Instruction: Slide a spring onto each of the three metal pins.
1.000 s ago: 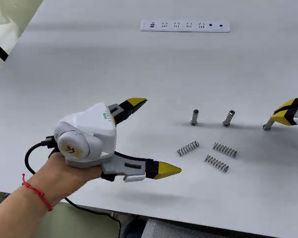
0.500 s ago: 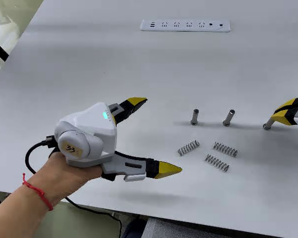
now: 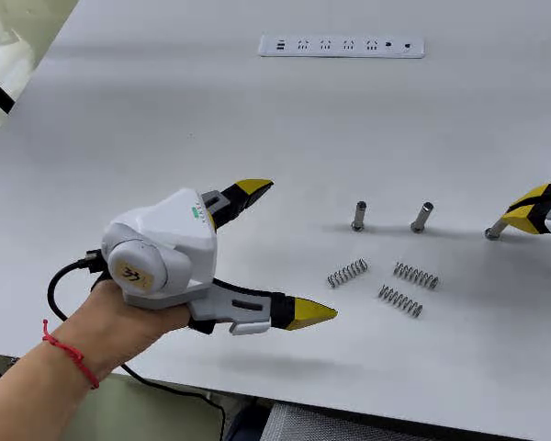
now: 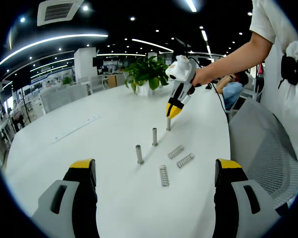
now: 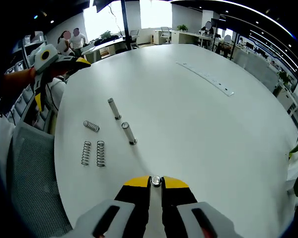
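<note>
Plainly, the right gripper (image 3: 512, 209) is pinching its jaws closed on the top of the third pin (image 3: 492, 231), which is leaning on the table (image 3: 165, 119) well off to the near right of the power strip (image 3: 342, 47). With the jaws covering that end, a spring is probably not getting on, and any loosening is risking a topple. The left gripper (image 3: 299, 251) is hovering wide open, holding nothing, well to the near left of the power strip. A first pin (image 3: 359, 217) and a second pin (image 3: 422, 218) are standing free nearer than the power strip, so a careless sweep is risking knocking them over. Three springs (image 3: 348, 273) are lying loose nearer again, thin and bouncy-looking, likely shooting away under a hard squeeze.
</note>
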`<action>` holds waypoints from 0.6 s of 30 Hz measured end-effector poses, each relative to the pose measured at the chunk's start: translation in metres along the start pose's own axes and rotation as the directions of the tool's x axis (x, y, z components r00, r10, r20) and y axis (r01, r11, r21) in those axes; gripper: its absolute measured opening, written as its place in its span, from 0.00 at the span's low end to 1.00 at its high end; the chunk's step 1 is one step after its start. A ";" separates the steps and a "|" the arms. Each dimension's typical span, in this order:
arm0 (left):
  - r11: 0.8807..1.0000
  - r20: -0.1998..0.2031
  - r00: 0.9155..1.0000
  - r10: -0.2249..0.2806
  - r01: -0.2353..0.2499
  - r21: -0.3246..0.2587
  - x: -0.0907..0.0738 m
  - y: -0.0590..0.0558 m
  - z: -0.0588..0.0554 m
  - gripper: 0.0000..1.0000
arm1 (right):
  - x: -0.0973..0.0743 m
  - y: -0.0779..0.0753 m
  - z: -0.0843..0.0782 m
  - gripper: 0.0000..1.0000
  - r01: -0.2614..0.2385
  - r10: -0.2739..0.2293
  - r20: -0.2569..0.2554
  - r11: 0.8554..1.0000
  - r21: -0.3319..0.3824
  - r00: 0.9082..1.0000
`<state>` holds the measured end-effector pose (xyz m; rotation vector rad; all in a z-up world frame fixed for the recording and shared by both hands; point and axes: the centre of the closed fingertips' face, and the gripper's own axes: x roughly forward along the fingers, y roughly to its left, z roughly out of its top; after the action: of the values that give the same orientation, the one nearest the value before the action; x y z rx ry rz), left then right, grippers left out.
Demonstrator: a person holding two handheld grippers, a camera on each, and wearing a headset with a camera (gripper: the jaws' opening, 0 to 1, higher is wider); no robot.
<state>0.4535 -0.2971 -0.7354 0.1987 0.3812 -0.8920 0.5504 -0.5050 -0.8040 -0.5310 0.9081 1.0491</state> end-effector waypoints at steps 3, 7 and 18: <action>1.000 -0.001 1.000 -0.001 0.001 0.000 0.000 0.000 0.000 0.99 | 0.000 0.000 -0.001 0.05 -0.001 0.001 0.000 1.000 0.003 1.000; 1.000 -0.001 1.000 0.000 0.000 -0.001 0.000 0.000 -0.001 0.99 | 0.000 0.001 -0.002 0.05 -0.002 0.002 -0.001 1.000 0.004 1.000; 1.000 -0.001 1.000 0.000 0.000 0.001 0.001 0.000 0.000 0.99 | -0.001 0.001 -0.001 0.07 0.001 -0.001 0.010 1.000 0.010 1.000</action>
<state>0.4540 -0.2977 -0.7360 0.1999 0.3821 -0.8924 0.5489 -0.5063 -0.8040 -0.5176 0.9034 1.0447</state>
